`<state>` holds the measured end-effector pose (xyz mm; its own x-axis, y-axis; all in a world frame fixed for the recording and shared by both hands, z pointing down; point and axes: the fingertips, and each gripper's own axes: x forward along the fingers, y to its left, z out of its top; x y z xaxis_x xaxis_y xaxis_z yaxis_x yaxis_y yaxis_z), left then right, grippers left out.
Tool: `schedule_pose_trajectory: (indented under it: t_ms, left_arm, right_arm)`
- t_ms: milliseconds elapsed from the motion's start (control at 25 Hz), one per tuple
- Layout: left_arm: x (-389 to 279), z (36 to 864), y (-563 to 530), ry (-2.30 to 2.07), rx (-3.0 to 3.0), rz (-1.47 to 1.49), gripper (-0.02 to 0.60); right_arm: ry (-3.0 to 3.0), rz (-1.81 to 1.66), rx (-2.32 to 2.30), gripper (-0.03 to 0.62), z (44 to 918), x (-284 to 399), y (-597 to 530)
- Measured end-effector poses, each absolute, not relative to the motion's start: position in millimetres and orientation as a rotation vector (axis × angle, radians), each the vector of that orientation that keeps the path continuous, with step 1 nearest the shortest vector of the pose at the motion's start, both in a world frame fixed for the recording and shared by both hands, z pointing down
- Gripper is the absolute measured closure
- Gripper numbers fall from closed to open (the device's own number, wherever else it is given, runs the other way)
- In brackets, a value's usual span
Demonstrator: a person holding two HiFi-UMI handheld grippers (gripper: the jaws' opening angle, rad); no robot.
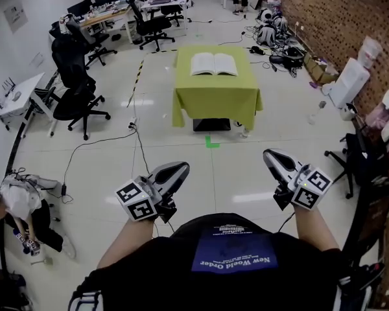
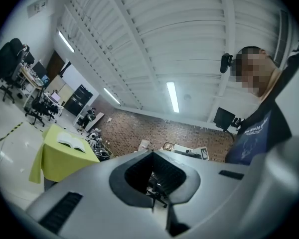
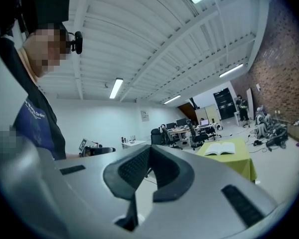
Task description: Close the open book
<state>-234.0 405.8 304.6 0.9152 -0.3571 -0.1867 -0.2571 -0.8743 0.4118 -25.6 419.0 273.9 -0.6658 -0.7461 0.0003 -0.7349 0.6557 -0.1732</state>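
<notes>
An open book [image 1: 214, 64] lies flat on a small table under a lime-green cloth [image 1: 215, 98], far ahead across the floor. Both grippers are held close to the person's body, well short of the table. My left gripper [image 1: 180, 168] is shut and holds nothing. My right gripper [image 1: 271, 155] is likewise shut and empty. From the left gripper view [image 2: 152, 157] the book [image 2: 72, 142] appears small at the left. In the right gripper view [image 3: 148, 152] the book [image 3: 220, 149] sits on the green table [image 3: 241, 164] at the right.
Black office chairs [image 1: 78, 99] and desks stand at the left and back. Cables trail over the floor, and a green tape mark [image 1: 211, 142] lies before the table. Bags and equipment line the brick wall [image 1: 340, 18] at the right. A person crouches at the lower left [image 1: 19, 203].
</notes>
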Motion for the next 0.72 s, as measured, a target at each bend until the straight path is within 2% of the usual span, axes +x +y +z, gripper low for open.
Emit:
schedule_pose_trajectory:
  t_ms: [240, 720]
  left_arm:
    - [-233.5, 321.7, 360.8, -0.515, 2.638, -0.335, 0.575]
    - [-126.5, 297.9, 259.6, -0.728, 2.634, -0.368, 0.575]
  right_arm:
    - [2.849, -0.273, -1.199, 0.606, 288.4, -24.8, 363.8]
    - [3.015, -0.161, -0.958, 0.606, 272.8, 75.2, 230.7]
